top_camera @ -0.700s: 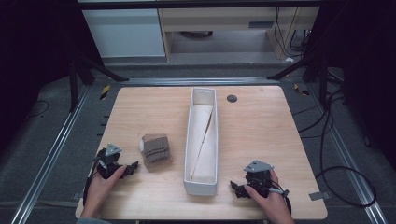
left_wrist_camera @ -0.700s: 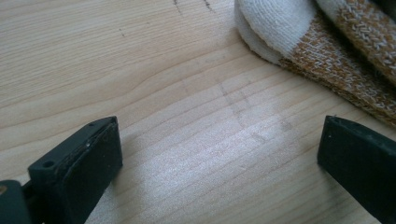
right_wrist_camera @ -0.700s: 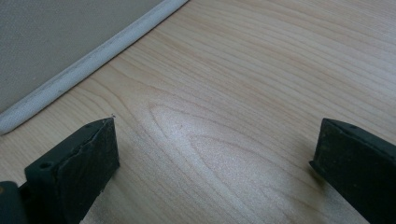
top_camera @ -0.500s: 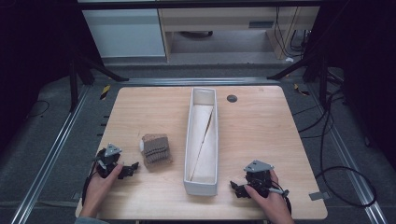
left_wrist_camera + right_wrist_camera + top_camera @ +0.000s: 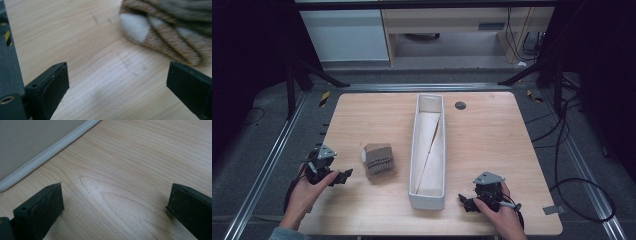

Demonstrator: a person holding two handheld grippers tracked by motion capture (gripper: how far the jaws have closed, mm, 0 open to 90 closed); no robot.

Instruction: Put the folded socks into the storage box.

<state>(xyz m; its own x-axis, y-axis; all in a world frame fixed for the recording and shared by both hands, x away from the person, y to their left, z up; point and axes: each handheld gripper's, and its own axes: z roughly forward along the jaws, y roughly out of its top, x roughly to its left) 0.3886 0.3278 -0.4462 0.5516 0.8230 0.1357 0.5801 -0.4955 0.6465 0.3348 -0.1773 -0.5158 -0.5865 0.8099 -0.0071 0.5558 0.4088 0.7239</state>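
Note:
A folded pile of brown and white striped fabric (image 5: 378,160) lies on the wooden table (image 5: 492,130), left of a long white bin (image 5: 428,200). My left gripper (image 5: 343,176) is held low at the table's front left and points at the fabric, a short way from it. Its jaws stand wide open with only bare wood between them (image 5: 117,77), and the fabric (image 5: 170,32) is blurred ahead to the right. My right gripper (image 5: 464,202) rests near the front edge, just right of the bin's near end. It is open and empty (image 5: 116,200), with the bin's wall (image 5: 30,145) ahead on the left.
The bin runs from the table's middle front to its back and holds a pale sheet leaning inside. A small dark round spot (image 5: 460,105) sits at the back right of the bin. Black stands and cables surround the table.
My left gripper has shifted slightly to the left and away from the front edge. The right gripper, the fabric and the bin have kept still.

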